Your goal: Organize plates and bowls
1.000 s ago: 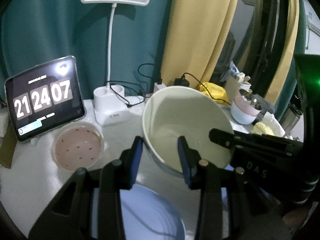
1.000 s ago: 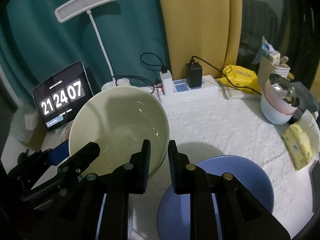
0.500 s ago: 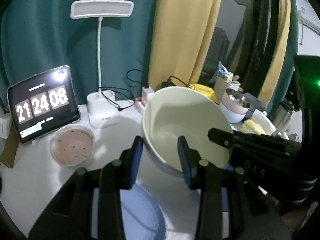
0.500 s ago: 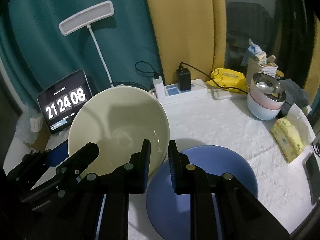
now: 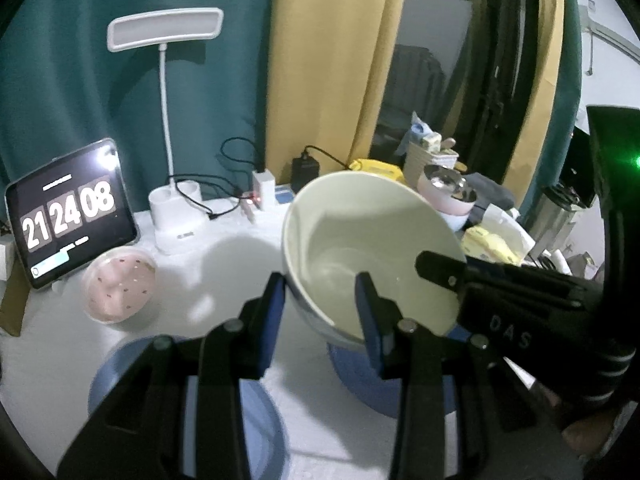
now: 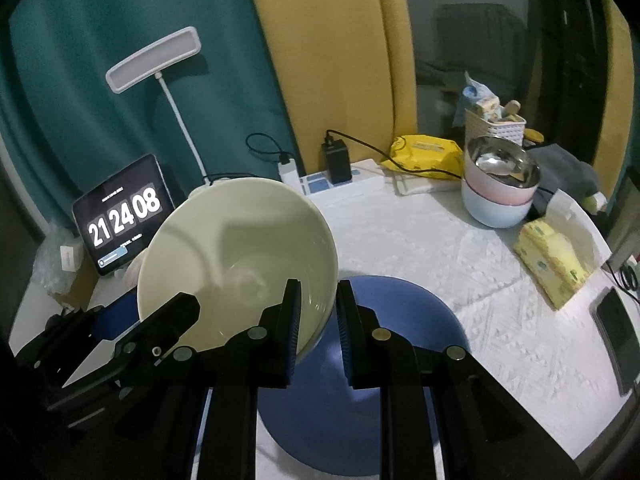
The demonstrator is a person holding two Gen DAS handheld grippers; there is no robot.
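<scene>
— So, from the left wrist, what shows?
— The left claw grips the near rim of a round, glossy cream bowl, one pad inside, one outside. The bowl is tilted and lifted above the white tabletop. A speckled pink bowl sits by the clock screen, and a flat blue plate lies below the claw.
— And the right wrist view?
— The right claw, jaws narrow, pinches the same cream bowl's opposite rim. Beneath it lies a smooth blue plate on the quilted cloth. A shiny steel bowl nests in stacked pink and pale-blue bowls.
</scene>
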